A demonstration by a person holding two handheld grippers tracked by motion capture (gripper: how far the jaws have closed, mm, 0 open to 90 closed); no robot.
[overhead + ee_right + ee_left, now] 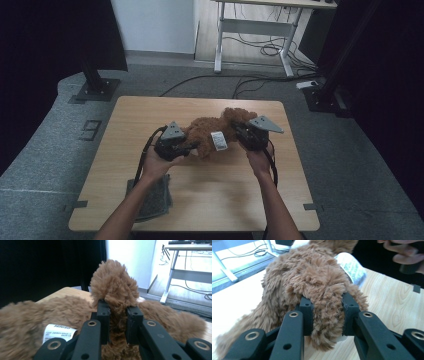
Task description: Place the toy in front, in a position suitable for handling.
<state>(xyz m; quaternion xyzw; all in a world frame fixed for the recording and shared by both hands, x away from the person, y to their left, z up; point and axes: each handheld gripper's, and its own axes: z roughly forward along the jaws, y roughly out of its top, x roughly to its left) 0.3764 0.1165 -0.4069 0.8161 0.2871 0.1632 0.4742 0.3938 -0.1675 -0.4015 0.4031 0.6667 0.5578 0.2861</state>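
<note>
A shaggy brown plush toy (212, 131) is lying across the middle of the pale wooden counter (210, 200), stretching from left to right between the two tools. A white printed fabric label (218, 140) is hanging from its near side, roughly midway along its body.

The left hand-held gripper (325, 312) is clamping onto a thick tuft of the toy's fur at its left end; in the left gripper view the pile is bulging out above and below the two black jaws, which are pressing into it from both sides. The person's left hand (159, 165) is wrapping around that tool's body.

The right hand-held gripper (117, 315) is pinching a narrow fold of the toy at its right end, and in the right gripper view a rounded furry lump is standing up just beyond the jaws, which are squeezing the plush tightly between them. The right hand (260, 160) is holding this tool from behind.

A folded grey cloth (155, 197) is lying on the counter near its front left edge, partly under the left forearm and well apart from the toy.
</note>
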